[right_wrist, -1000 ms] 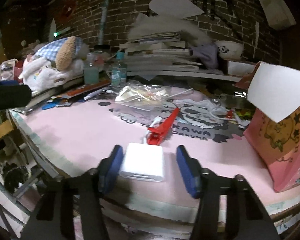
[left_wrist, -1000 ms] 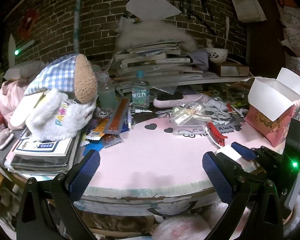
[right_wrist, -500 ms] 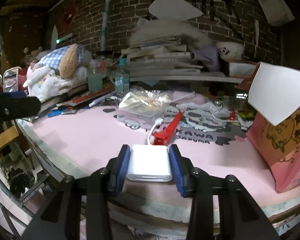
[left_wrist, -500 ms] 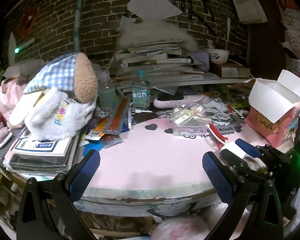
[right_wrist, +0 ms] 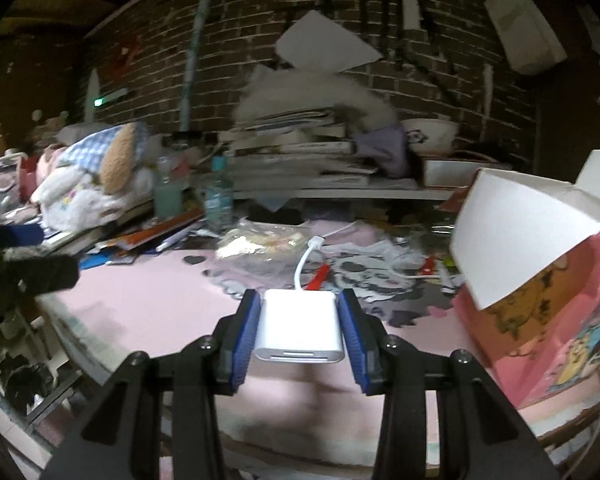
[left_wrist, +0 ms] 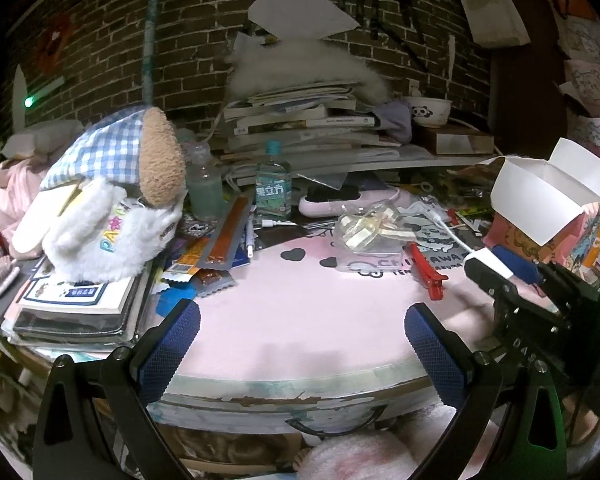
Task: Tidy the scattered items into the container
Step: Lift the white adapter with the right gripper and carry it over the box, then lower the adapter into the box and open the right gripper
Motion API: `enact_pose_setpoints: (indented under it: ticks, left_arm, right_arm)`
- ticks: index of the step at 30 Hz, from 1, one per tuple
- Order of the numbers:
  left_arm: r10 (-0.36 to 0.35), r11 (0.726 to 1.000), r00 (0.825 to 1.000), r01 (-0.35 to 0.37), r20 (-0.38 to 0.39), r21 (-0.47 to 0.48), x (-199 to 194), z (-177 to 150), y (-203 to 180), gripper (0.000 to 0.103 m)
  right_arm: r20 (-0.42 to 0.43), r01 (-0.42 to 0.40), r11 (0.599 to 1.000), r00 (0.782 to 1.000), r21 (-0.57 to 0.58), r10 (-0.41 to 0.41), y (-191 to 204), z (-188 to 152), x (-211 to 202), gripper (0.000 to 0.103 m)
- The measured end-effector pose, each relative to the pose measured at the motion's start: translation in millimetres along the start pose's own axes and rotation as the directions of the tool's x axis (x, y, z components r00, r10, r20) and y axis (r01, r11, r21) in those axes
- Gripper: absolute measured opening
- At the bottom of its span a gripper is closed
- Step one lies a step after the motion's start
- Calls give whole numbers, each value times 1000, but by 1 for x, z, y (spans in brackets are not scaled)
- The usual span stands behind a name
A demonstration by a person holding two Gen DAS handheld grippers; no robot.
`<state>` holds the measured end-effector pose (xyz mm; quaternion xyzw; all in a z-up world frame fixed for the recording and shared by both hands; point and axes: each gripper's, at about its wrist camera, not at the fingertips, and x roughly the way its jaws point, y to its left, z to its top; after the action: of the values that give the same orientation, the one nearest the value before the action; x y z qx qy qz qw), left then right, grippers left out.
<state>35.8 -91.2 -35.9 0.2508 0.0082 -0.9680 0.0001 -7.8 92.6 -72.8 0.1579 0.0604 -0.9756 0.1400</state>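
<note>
While the pink table [left_wrist: 300, 320] spreads wide under a clutter of books and bottles, a white plush toy [left_wrist: 108, 216] slumps on a stack at its left side. At the table's right edge stands the pink box [right_wrist: 540, 320] with its white flap raised. The left hand-held gripper [left_wrist: 300, 344] hangs at the near edge, jaws wide with nothing between them. The right hand-held gripper [right_wrist: 300, 320] is clamped on the white adapter [right_wrist: 299, 326], lifted off the table just left of the box, its cable [right_wrist: 306, 256] trailing back. A red hair clip [left_wrist: 426, 270] lies beyond.
</note>
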Motion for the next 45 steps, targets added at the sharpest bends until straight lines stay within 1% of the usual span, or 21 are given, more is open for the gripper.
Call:
enact_pose_setpoints:
  ticks: [3, 8, 11, 13, 15, 18, 20, 22, 25, 28, 30, 35, 37, 39, 41, 44, 45]
  left_arm:
    - [-5, 1000, 1000, 5, 1, 0, 0, 0, -1, 102]
    - [-29, 1000, 1000, 29, -1, 4, 2, 1, -6, 102]
    - [-56, 998, 998, 56, -5, 7, 5, 3, -12, 102]
    - [-74, 997, 997, 74, -12, 14, 8, 5, -16, 102]
    - [-94, 995, 995, 95, -19, 24, 12, 6, -22, 102]
    - [-129, 991, 991, 129, -30, 25, 16, 8, -29, 102]
    - [-144, 989, 989, 145, -41, 23, 21, 12, -34, 102]
    - [-164, 986, 986, 165, -39, 22, 23, 15, -40, 102]
    - [-203, 979, 979, 204, -30, 20, 25, 19, -48, 102]
    - [-230, 973, 973, 230, -19, 17, 25, 28, -58, 102]
    - [-234, 972, 972, 234, -15, 18, 26, 37, -65, 102]
    - [-245, 969, 970, 244, -2, 34, 24, 54, -84, 102]
    - [-254, 966, 967, 254, 2, 45, 22, 56, -89, 102]
    - [-267, 962, 964, 266, 2, 60, 22, 56, -94, 102]
    - [-269, 961, 963, 268, -3, 69, 21, 55, -96, 102]
    - [-262, 963, 965, 262, -14, 68, 23, 55, -99, 102]
    - [-259, 963, 966, 260, -21, 66, 24, 55, -99, 102]
  right_arm:
    - [6, 10, 1000, 1000, 13, -11, -7, 3, -2, 38]
    - [57, 3, 1000, 998, 7, -3, -14, 18, -17, 38]
    - [69, -33, 999, 997, 13, 32, -23, 37, -25, 38]
    - [54, -81, 996, 995, 45, 79, -36, 54, -30, 38]
    - [30, -103, 993, 994, 60, 101, -50, 70, -32, 38]
    - [-45, -106, 991, 993, 86, 110, -80, 92, -31, 38]
    - [-102, -103, 989, 988, 108, 114, -103, 104, -32, 38]
    - [-160, -85, 990, 982, 112, 102, -125, 114, -33, 38]
    - [-248, -28, 995, 968, 92, 50, -151, 122, -35, 38]
    - [-328, 28, 997, 945, 77, -1, -176, 129, -34, 38]
    - [-363, 46, 996, 932, 76, -15, -188, 133, -32, 38]
    - [-496, 40, 997, 868, 69, -1, -206, 135, -15, 37]
    - [-548, 48, 998, 836, 51, -12, -210, 131, -6, 37]
    - [-581, 59, 997, 813, 41, -24, -215, 126, 1, 37]
    - [-599, 81, 997, 799, 16, -55, -218, 122, 7, 37]
    - [-643, 98, 995, 762, -6, -79, -224, 115, 16, 36]
    - [-657, 102, 995, 749, -16, -87, -225, 113, 18, 33]
